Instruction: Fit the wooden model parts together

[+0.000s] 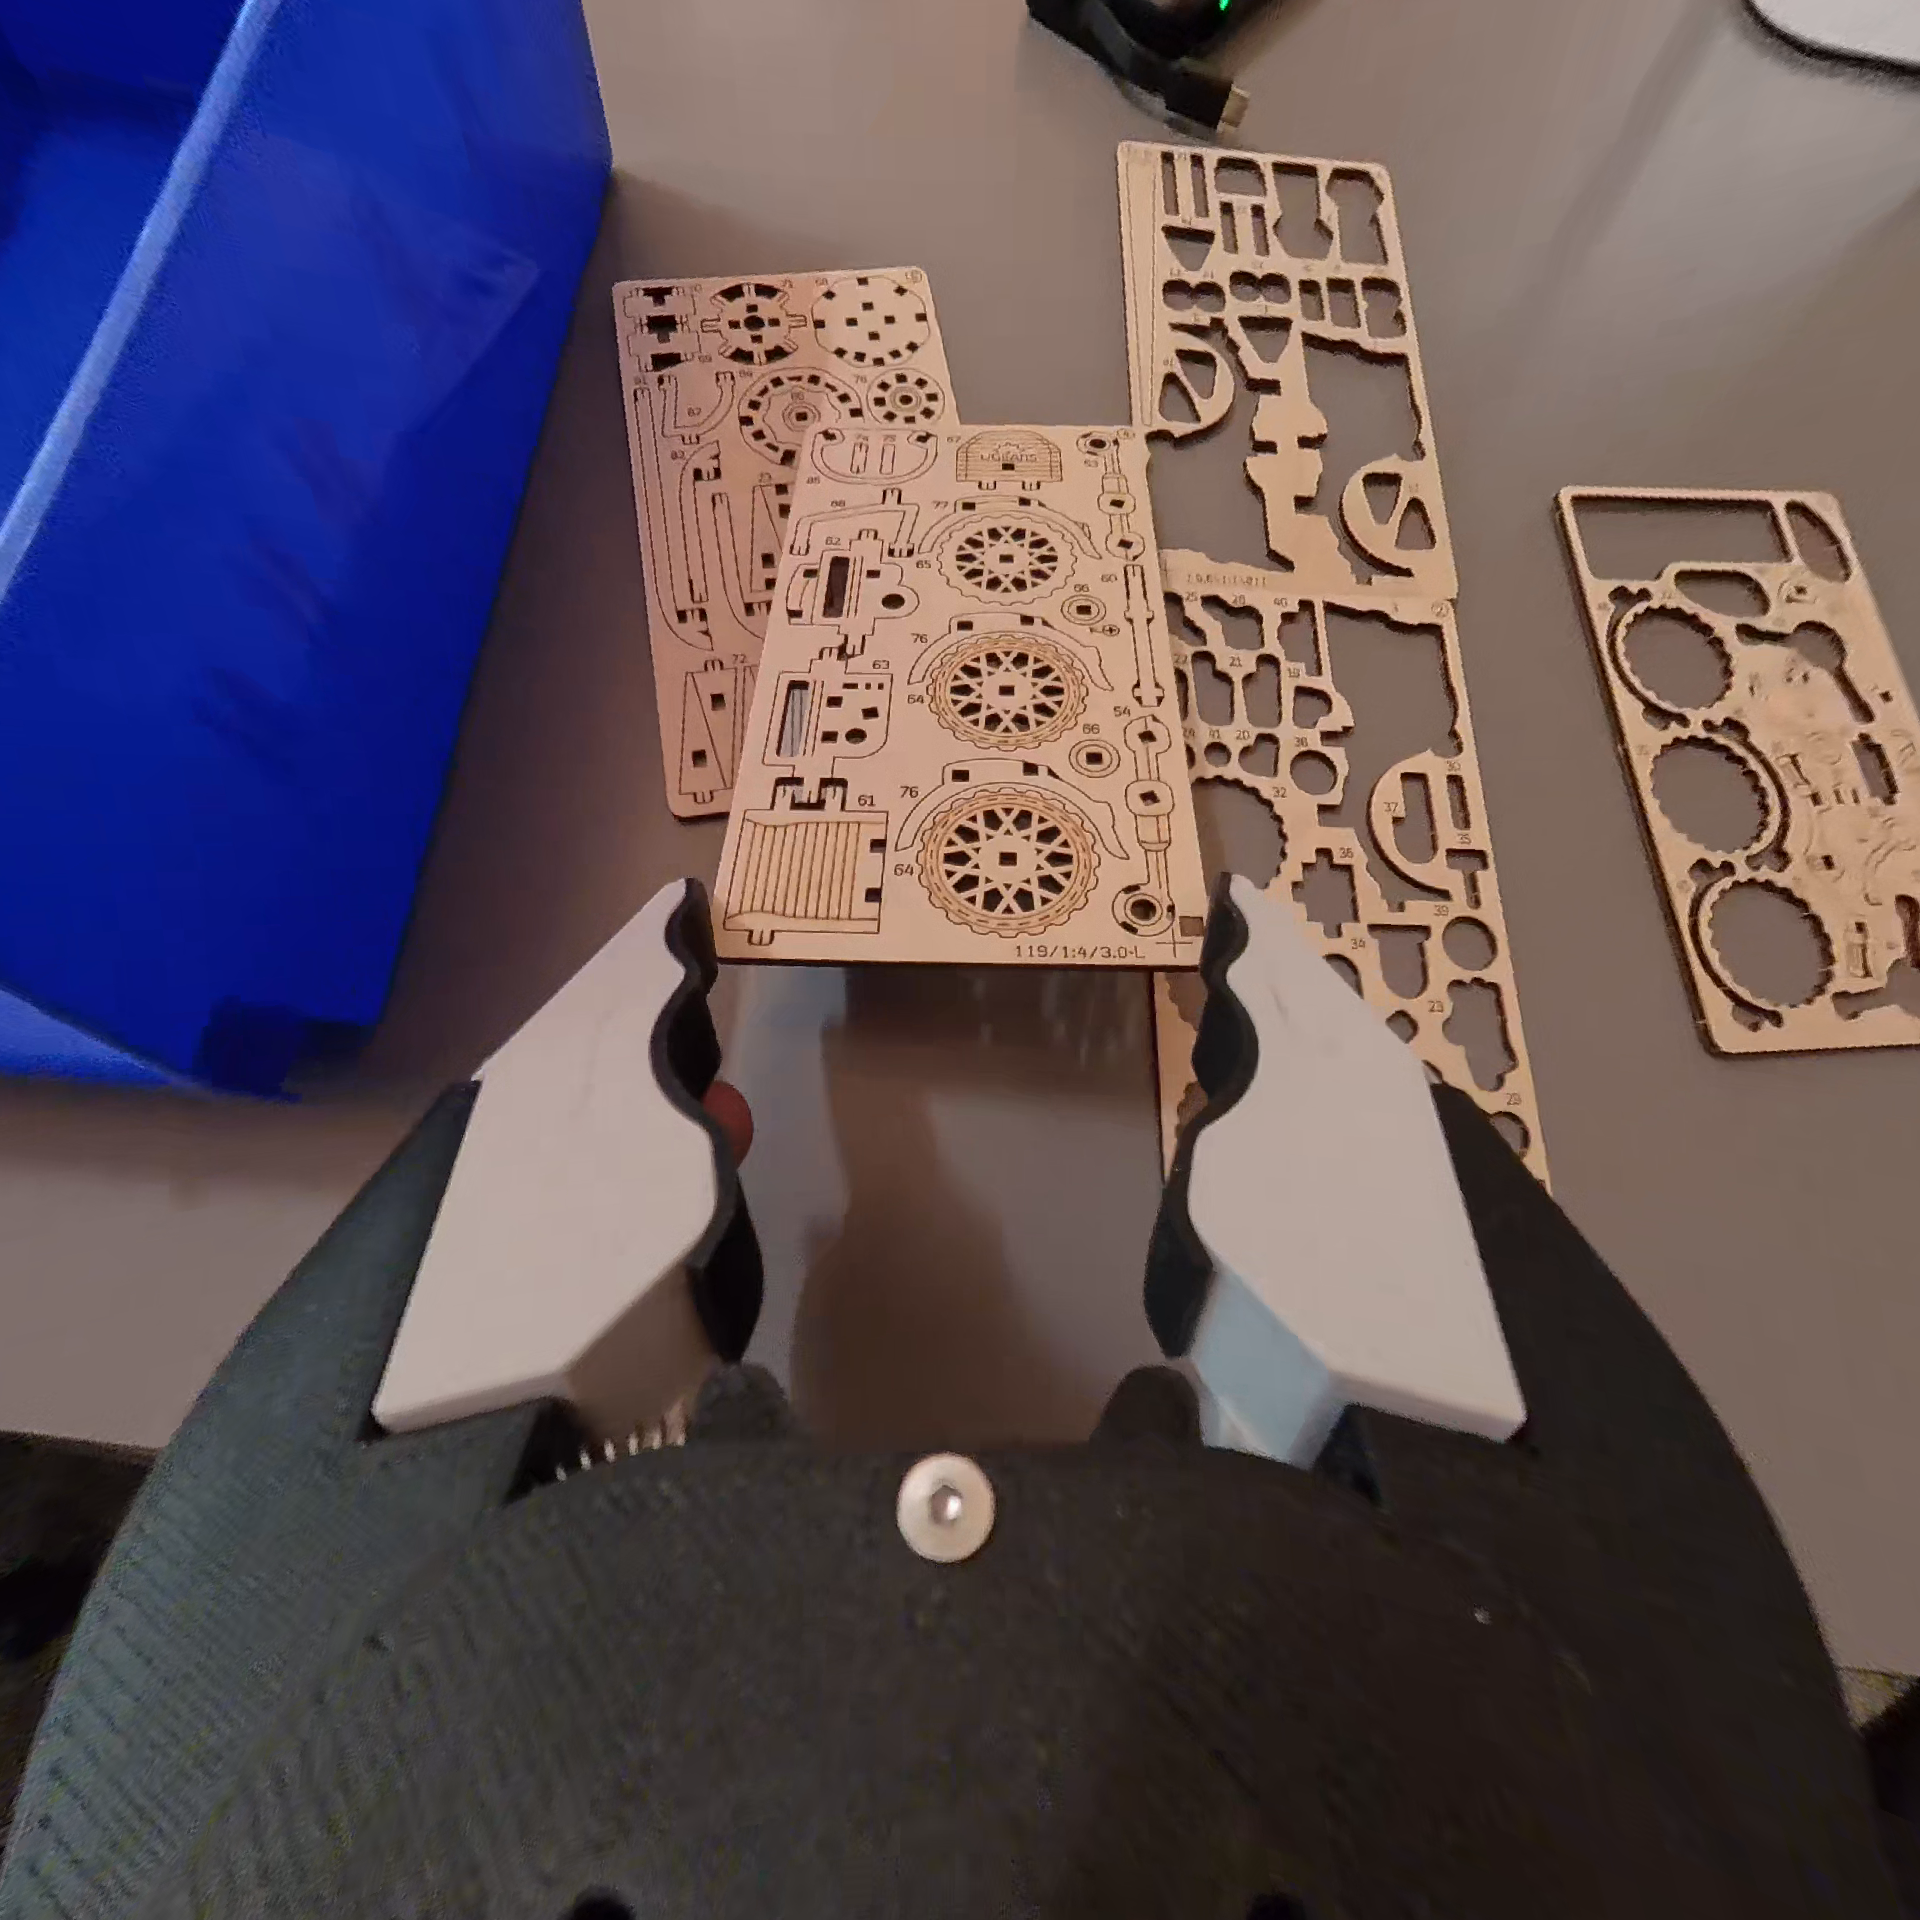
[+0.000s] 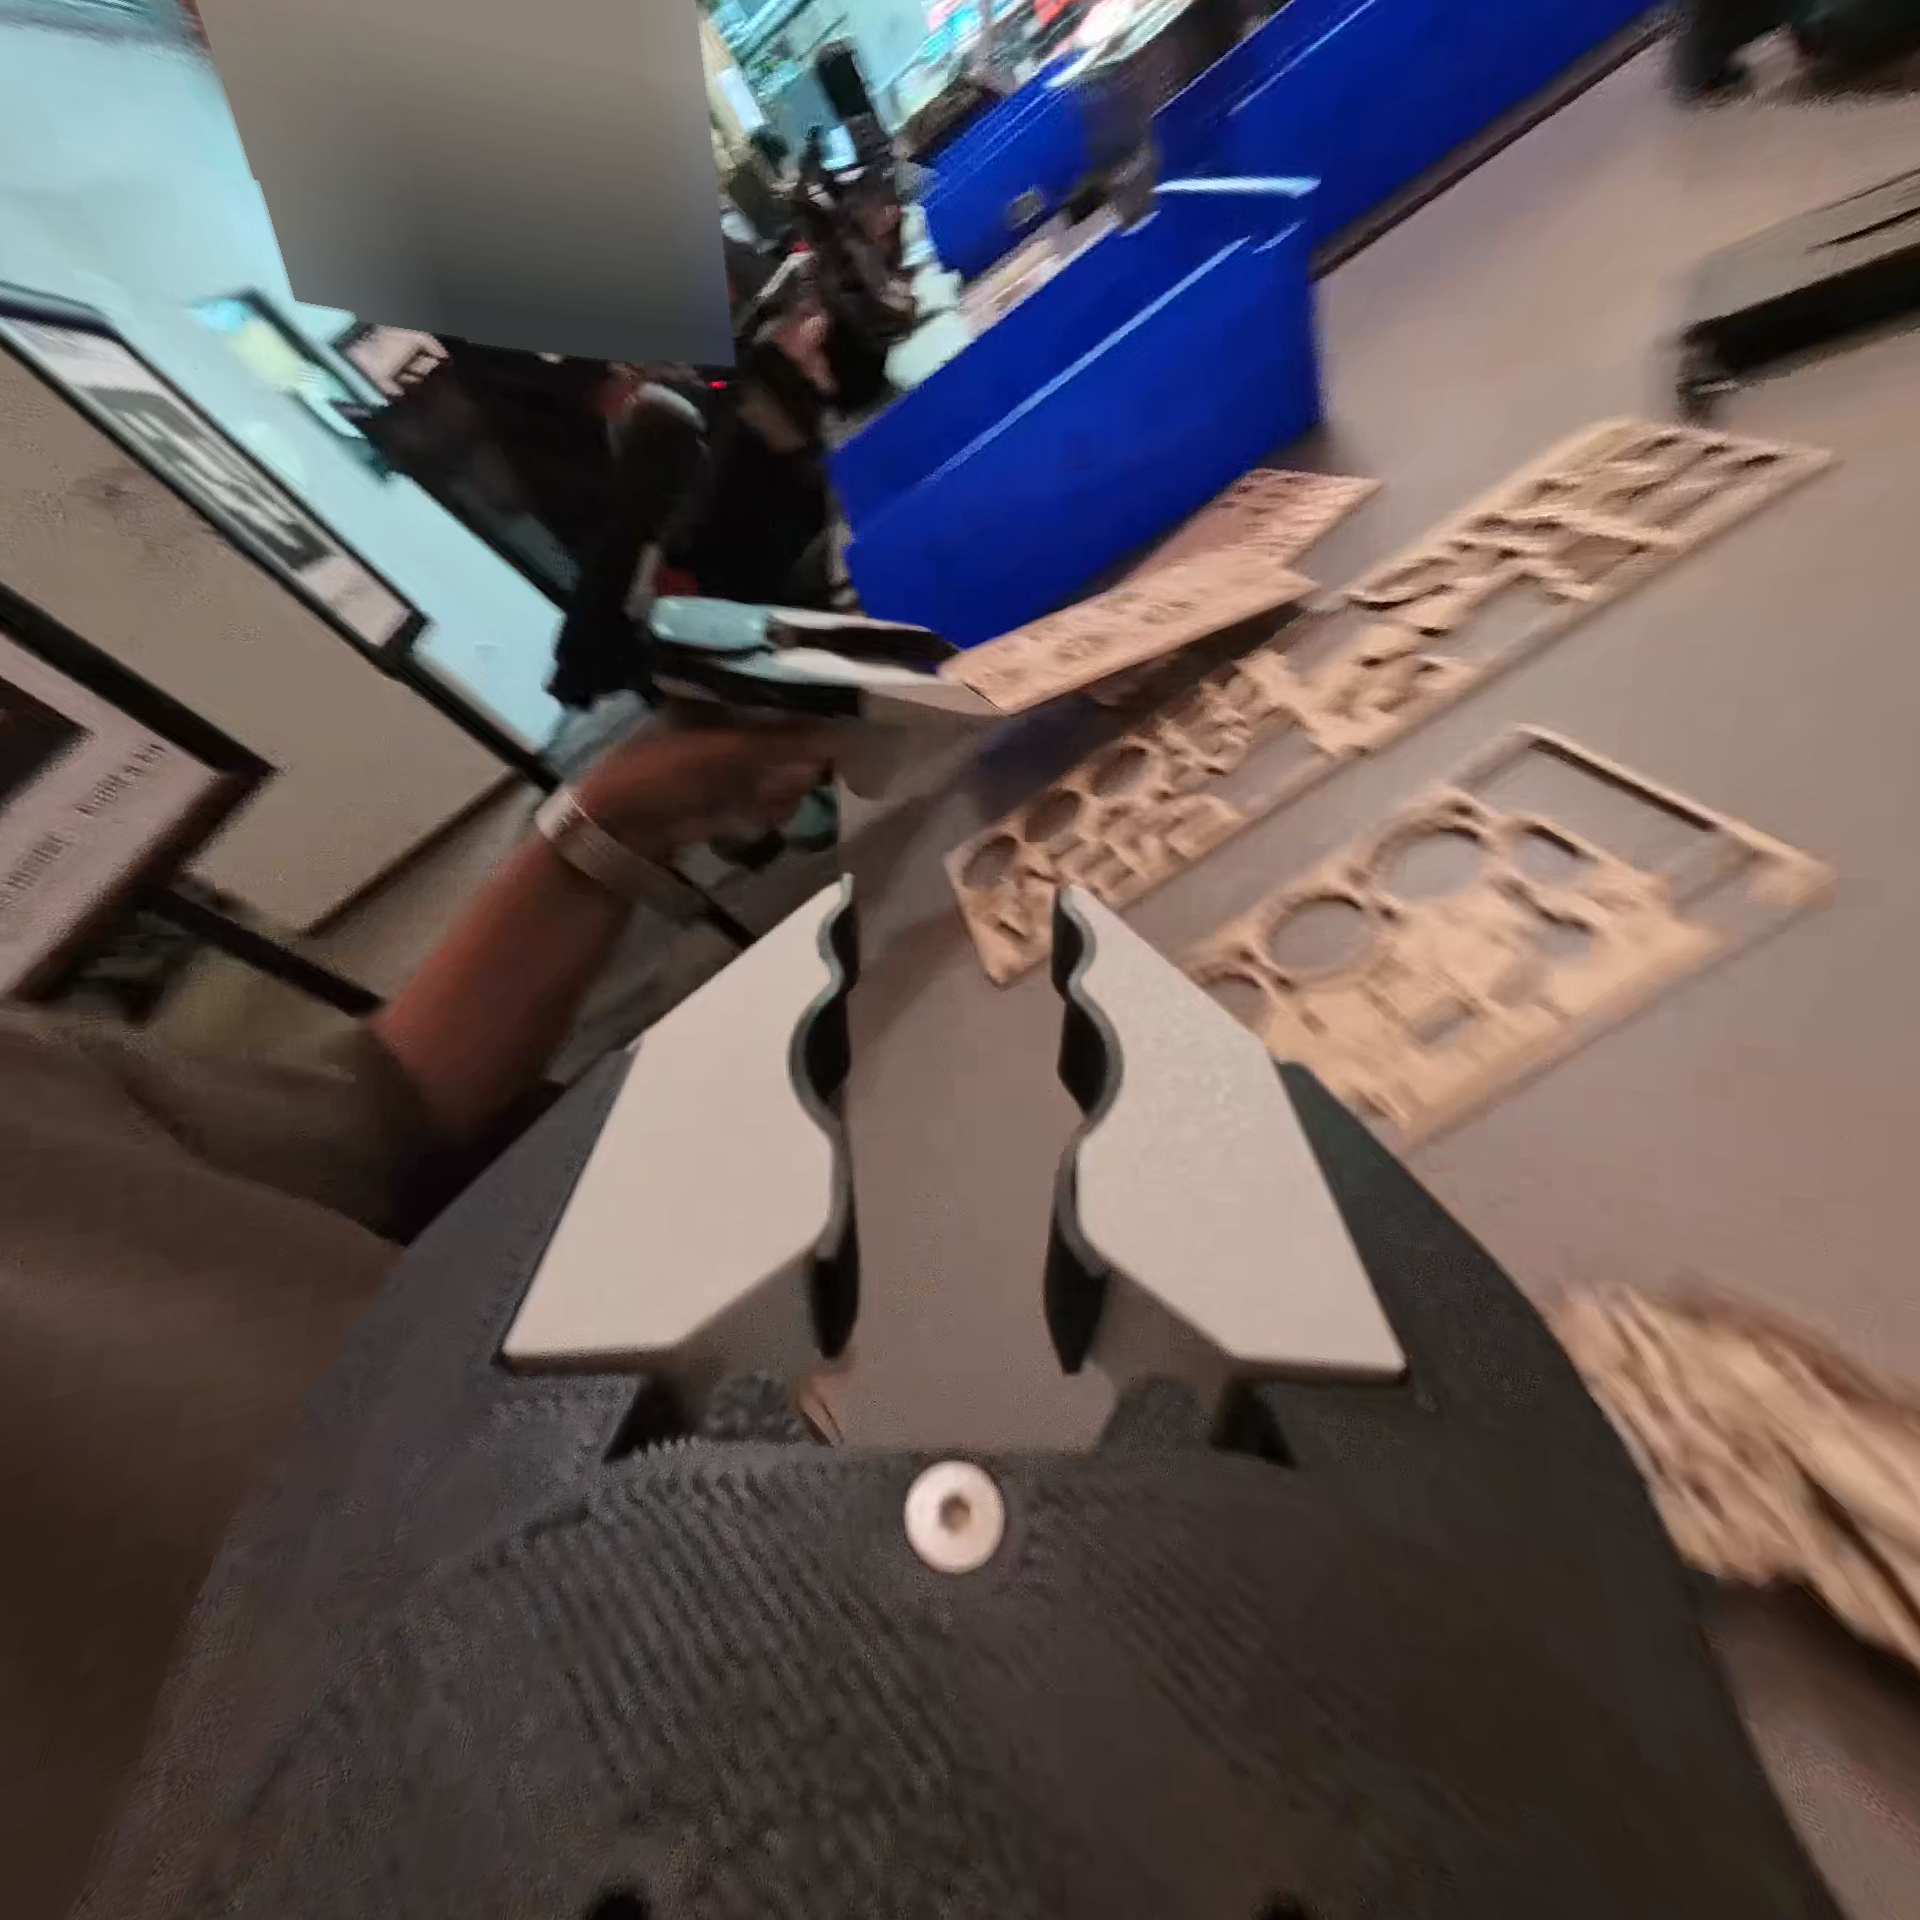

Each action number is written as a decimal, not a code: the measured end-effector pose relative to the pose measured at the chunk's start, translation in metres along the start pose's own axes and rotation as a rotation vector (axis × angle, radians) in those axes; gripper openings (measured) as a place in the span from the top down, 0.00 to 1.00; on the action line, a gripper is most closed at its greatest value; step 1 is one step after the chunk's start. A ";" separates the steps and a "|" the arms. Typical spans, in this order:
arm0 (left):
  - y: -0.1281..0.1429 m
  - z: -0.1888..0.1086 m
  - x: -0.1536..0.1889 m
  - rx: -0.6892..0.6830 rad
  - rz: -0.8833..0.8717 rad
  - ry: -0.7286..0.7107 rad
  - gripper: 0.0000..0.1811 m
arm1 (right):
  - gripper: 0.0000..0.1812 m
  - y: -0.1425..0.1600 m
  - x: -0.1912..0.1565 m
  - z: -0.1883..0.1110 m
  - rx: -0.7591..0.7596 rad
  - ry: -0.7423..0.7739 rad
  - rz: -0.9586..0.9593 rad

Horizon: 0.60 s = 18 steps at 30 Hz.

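The left gripper (image 1: 961,920) holds a wooden parts sheet (image 1: 961,686) by its two near corners, its jaws clenched across the sheet's width, so that the sheet hangs raised and tilted above the grey bench (image 1: 1662,312). This sheet is uncut, with three spoked wheels down its middle and a slatted panel at its near left corner. Its far left corner overlaps a second uncut sheet (image 1: 707,468) lying flat on the bench beside a blue bin (image 1: 260,520). To the right lies a long punched-out frame (image 1: 1299,468) with most of its pieces gone, and farther right, well apart, a smaller emptied frame (image 1: 1766,769) with three round toothed holes. A dark cable end (image 1: 1184,88) rests at the far edge. In the right wrist view, which is blurred, the right gripper (image 2: 954,894) hovers over the bench with its jaws released and nothing between them. Beyond it a hand (image 2: 707,779) grips the left gripper, which carries the tilted sheet above the bench near the bin. The two emptied frames lie to the right, and a pale wooden mass (image 2: 1766,1455) lies at the near right edge, too blurred to make out.
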<state>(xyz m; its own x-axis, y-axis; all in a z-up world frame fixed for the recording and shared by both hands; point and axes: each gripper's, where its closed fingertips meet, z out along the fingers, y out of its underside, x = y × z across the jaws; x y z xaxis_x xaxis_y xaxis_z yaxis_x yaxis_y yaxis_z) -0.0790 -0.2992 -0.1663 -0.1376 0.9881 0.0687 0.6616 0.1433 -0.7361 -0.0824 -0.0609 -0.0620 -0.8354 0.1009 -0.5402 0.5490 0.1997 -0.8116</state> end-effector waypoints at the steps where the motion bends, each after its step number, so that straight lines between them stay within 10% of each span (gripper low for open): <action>1: 0.000 -0.001 0.003 0.006 0.006 -0.006 0.48 | 0.81 -0.008 -0.003 0.026 -0.011 -0.034 0.029; 8: -0.003 -0.003 0.009 0.063 -0.066 0.015 0.48 | 0.77 0.007 0.039 0.171 -0.184 -0.013 0.409; 18: -0.002 -0.008 0.019 0.114 -0.113 0.072 0.48 | 0.85 0.016 0.052 0.222 -0.206 -0.017 0.563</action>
<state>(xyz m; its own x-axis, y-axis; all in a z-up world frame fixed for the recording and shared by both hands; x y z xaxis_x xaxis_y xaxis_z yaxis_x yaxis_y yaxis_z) -0.0771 -0.2798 -0.1581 -0.1507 0.9680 0.2008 0.5562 0.2509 -0.7923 -0.1114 -0.2684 -0.1525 -0.4162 0.2308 -0.8795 0.8894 0.3046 -0.3409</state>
